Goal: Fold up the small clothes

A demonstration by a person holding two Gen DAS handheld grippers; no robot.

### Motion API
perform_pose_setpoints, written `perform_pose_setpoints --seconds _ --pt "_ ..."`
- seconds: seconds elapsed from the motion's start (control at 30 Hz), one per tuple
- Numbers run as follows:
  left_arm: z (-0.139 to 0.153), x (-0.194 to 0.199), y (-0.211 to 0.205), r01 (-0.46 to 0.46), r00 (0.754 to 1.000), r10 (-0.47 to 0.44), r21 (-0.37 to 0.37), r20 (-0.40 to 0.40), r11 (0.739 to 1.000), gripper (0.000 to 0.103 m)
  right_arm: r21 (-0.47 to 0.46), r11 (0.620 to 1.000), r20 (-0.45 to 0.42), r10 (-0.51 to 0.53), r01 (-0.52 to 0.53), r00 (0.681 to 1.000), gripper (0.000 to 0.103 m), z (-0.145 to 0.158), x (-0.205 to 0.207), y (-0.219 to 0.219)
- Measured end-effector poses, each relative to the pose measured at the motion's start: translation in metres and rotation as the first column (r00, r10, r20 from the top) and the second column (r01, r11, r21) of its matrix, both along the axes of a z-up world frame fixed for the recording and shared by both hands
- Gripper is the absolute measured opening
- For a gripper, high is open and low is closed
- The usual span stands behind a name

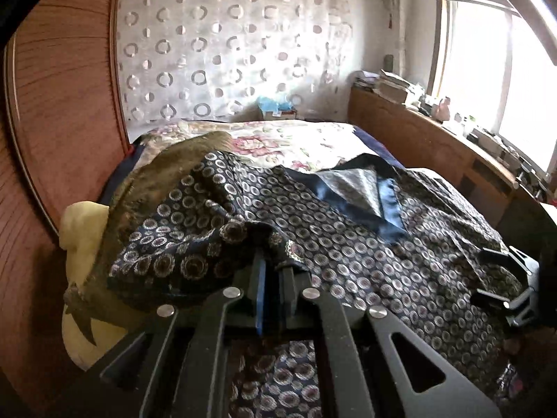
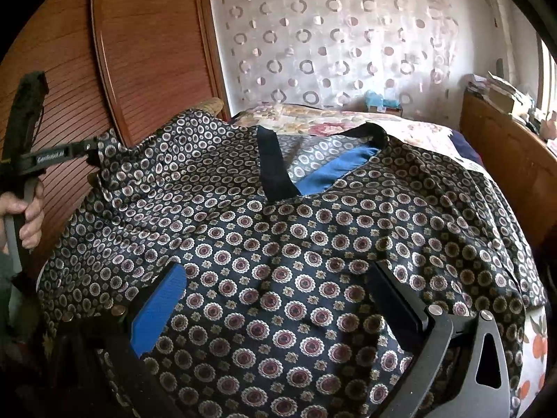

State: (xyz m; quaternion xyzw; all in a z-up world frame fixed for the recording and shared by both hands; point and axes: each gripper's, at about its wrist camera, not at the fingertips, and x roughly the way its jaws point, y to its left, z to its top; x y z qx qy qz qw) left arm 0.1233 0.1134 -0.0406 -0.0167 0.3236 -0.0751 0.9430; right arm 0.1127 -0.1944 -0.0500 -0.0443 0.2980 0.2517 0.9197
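A dark navy patterned shirt (image 2: 313, 230) with ring and medallion print, a black neck band and blue lining lies spread over the bed; it also shows in the left wrist view (image 1: 348, 244). My left gripper (image 1: 273, 264) is shut on the shirt's left sleeve edge and holds it lifted; in the right wrist view the left gripper (image 2: 91, 151) pinches that sleeve at the left. My right gripper (image 2: 275, 278) is open, its fingers spread just above the shirt's front near the hem; it shows in the left wrist view (image 1: 501, 278) at the right edge.
A floral bedspread (image 1: 278, 142) covers the bed. An olive cloth (image 1: 167, 174) and a yellow pillow (image 1: 78, 223) lie at the left by a wooden wardrobe (image 1: 52, 104). A wooden headboard shelf (image 1: 435, 139) with clutter runs along the right under the window.
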Motion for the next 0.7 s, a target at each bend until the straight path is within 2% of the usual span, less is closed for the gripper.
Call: perform_pose_setpoints --seconds 0.07,0.1,0.17,0.23,0.3,0.47,0.63,0.7 --pt "0.004 -0.011 -0.001 0.007 1.0 -0.007 -0.004 -0.001 1.0 0.023 0.002 1.0 -0.003 0.001 -0.001 1.0 0.103 0.0 0.0 -0.002" --pt "0.006 -0.015 -0.001 0.005 1.0 -0.005 0.006 0.003 1.0 0.037 0.003 1.0 -0.003 0.001 -0.001 1.0 0.103 0.001 0.0 -0.003" --pt "0.011 -0.027 -0.003 0.016 1.0 -0.017 0.022 0.014 1.0 0.045 0.001 1.0 -0.006 0.002 -0.002 1.0 0.103 0.0 0.001 -0.002" --pt "0.013 -0.037 -0.001 0.03 1.0 -0.03 0.03 0.006 0.999 0.062 -0.001 1.0 -0.009 0.007 -0.007 1.0 0.103 0.001 0.002 -0.001" --pt "0.013 -0.048 0.001 0.033 0.999 -0.033 0.038 0.003 0.999 0.069 -0.006 1.0 -0.007 0.015 -0.015 1.0 0.103 0.004 0.004 0.002" --pt "0.009 -0.072 0.014 0.015 1.0 -0.014 0.037 -0.007 0.999 0.074 -0.016 0.998 0.004 0.055 -0.055 0.998 0.103 0.01 0.008 0.019" --pt "0.009 -0.089 0.039 -0.052 0.999 0.052 0.023 0.016 0.998 0.076 -0.016 0.986 0.032 0.166 -0.165 0.986 0.103 0.021 0.012 0.055" --pt "0.01 -0.095 0.048 -0.074 0.997 0.074 0.016 0.024 0.997 0.077 -0.022 0.974 0.034 0.224 -0.224 0.974 0.099 0.024 0.017 0.079"
